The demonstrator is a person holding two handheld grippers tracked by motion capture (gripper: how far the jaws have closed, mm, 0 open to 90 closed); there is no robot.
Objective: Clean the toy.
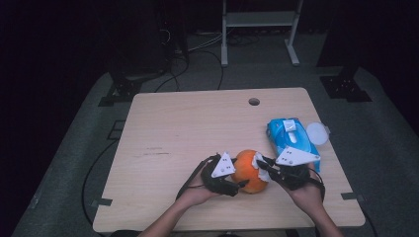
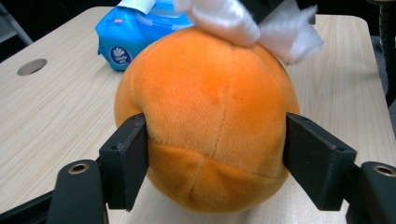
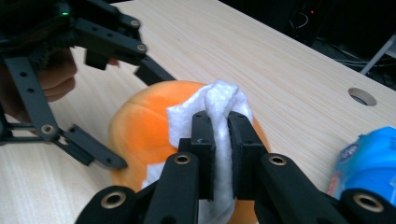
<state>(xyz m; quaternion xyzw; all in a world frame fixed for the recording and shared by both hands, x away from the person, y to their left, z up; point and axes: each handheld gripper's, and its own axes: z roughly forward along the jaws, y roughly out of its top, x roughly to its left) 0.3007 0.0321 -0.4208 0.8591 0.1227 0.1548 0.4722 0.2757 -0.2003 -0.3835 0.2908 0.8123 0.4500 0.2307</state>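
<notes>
The left gripper (image 2: 217,163) has its jaws set against the two sides of the orange plush ball (image 2: 210,121), which sits on the near part of the wooden table (image 1: 188,123). To its right, the right gripper (image 3: 219,135) is clamped tight on a white wipe (image 3: 219,107) lying on the ball's top. Farther right lies a blue wipes pack (image 1: 291,136) beside a white lid (image 1: 316,133)
</notes>
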